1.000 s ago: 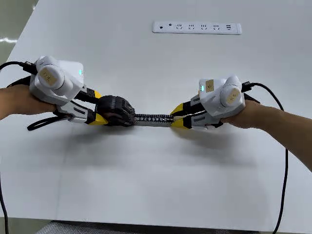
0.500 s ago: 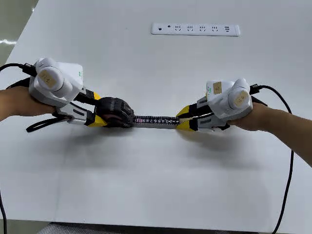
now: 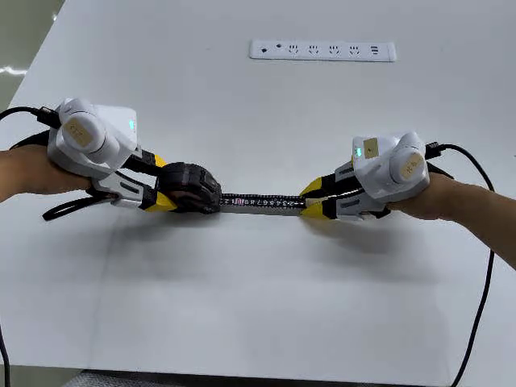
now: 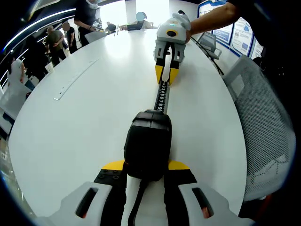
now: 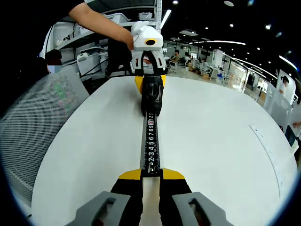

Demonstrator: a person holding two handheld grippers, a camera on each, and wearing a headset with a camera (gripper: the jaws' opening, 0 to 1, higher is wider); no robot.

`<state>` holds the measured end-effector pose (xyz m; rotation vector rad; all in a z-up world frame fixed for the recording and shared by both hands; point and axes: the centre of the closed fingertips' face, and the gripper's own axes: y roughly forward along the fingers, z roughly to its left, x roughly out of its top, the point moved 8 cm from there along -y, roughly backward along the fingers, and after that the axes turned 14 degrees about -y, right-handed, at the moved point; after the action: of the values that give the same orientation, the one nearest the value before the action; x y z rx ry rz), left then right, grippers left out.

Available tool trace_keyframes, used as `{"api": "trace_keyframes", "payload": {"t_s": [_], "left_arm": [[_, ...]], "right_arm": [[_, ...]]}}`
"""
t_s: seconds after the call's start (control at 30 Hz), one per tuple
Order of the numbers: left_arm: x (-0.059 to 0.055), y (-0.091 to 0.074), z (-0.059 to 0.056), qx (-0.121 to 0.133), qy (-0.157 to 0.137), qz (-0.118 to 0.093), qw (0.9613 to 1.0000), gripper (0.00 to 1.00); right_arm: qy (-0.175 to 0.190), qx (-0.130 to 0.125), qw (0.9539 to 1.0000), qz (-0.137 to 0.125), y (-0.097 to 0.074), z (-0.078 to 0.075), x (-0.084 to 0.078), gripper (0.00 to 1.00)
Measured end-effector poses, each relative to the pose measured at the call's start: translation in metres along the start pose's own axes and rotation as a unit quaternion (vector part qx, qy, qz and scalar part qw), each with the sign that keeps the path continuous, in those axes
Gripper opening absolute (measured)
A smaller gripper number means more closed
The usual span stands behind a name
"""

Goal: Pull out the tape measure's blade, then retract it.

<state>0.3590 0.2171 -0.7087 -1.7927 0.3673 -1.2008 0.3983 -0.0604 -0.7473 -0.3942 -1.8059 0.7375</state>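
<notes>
Tape measure (image 3: pixel 190 186) is sitting left of centre on the white desk (image 3: pixel 242 306), its black case squeezed between the yellow-tipped fingers (image 4: pixel 113 165) of the left gripper (image 3: pixel 163 180). Blade (image 3: pixel 260 199) is pulled out to the right, running low over the desk with the numbers facing up. Right gripper (image 3: pixel 310 200) has its fingers pinching the blade's end, so the two grippers face each other, well apart, with the blade stretched straight between them. From the right gripper view you can read the digits running away toward the case, pretty neat. White power strip (image 3: pixel 322 50) lies at the far side of the desk.
</notes>
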Motion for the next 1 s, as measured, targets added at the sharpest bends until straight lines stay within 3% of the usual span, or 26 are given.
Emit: {"api": "trace_keyframes", "payload": {"t_s": [1.0], "left_arm": [[0.000,0.000,0.000,0.000,0.000,-0.001,1.0000,0.24]], "right_arm": [[0.017,-0.001,0.9996,0.024,-0.039,0.010,-0.028,0.09]]}}
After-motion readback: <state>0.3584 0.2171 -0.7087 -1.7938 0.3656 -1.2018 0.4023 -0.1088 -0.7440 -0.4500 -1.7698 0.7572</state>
